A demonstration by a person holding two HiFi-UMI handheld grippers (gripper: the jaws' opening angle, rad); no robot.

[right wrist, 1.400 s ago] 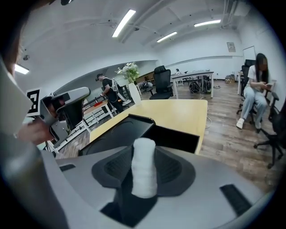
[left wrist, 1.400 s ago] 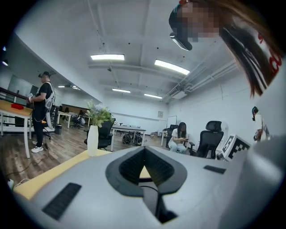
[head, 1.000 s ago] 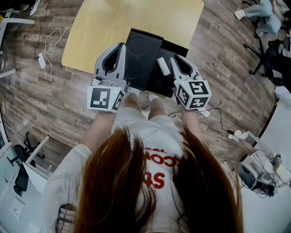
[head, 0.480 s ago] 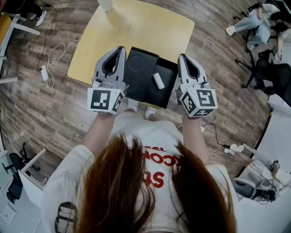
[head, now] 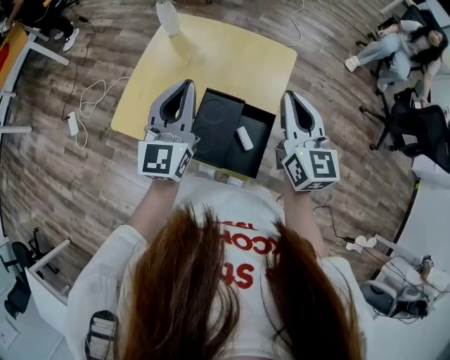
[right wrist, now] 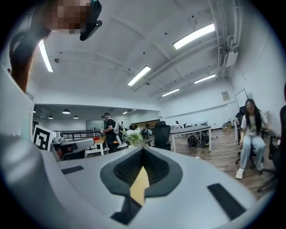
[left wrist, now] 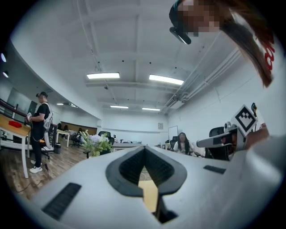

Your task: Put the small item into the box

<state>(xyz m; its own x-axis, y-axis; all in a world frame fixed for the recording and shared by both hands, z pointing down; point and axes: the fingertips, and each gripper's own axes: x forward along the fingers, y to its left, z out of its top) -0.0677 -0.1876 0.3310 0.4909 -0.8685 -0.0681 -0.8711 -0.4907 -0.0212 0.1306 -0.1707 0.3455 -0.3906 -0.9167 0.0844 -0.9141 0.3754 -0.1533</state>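
Observation:
A small white cylinder-like item [head: 244, 138] lies inside the open black box [head: 259, 156] on the yellow table [head: 211, 56]. The box's black lid part [head: 216, 116], with a round embossed ring, sits against its left side. My left gripper [head: 186, 86] hangs by the left edge of the lid, shut and empty. On the box's right side my right gripper [head: 289, 96] is also shut, with nothing in it and apart from the item. In both gripper views the closed jaws [left wrist: 144, 150] [right wrist: 142, 151] point out across the room, with only a slit of yellow table between the pads.
A white bottle-like thing [head: 167, 17] stands at the table's far edge. Cables and a plug [head: 79, 112] lie on the wooden floor at left. People sit on chairs at the upper right [head: 394, 46]. A vase of flowers [left wrist: 94, 144] shows in both gripper views.
The white item lay right at the right gripper's tips a second ago; now it rests in the box, with that gripper off to the box's right. The left gripper has kept its place.

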